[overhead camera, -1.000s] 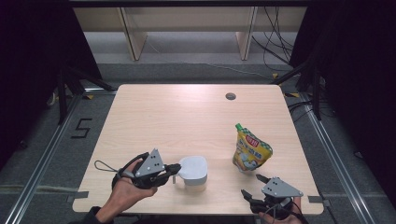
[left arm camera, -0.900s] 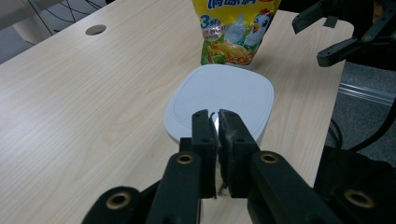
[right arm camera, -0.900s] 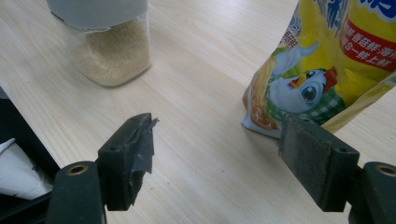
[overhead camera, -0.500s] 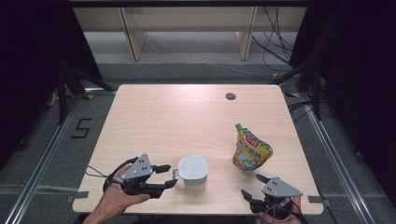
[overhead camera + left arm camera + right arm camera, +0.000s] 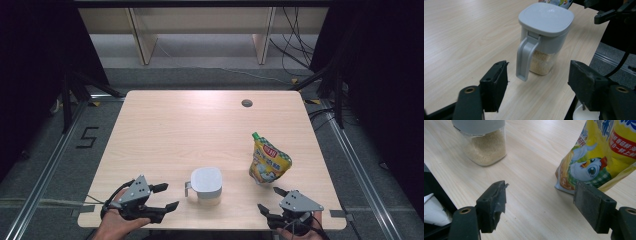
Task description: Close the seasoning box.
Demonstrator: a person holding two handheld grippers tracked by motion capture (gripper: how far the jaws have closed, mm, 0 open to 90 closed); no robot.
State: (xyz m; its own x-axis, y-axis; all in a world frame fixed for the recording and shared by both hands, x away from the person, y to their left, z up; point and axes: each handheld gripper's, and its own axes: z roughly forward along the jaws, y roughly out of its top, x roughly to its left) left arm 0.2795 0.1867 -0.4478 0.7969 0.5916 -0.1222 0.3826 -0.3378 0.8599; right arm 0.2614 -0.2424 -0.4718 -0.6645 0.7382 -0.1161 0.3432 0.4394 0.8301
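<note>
Pale wooden desk (image 5: 200, 125) | grey-lidded clear plastic jug of beige grains (image 5: 206, 184) stands near front edge, released | left tongs (image 5: 162, 197) just opened wide, empty, beside its handle | right tongs (image 5: 270, 200) wide, empty, near yellow pouch (image 5: 269, 163) | judged: jug placed, pouch untouched.

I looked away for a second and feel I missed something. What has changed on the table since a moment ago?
The left gripper let go of the grey-lidded container's handle: its jaws have just been opening, nothing is between them, and it drew back toward the table's near-left edge. The container, the yellow pouch and the open right gripper stayed put.
</note>
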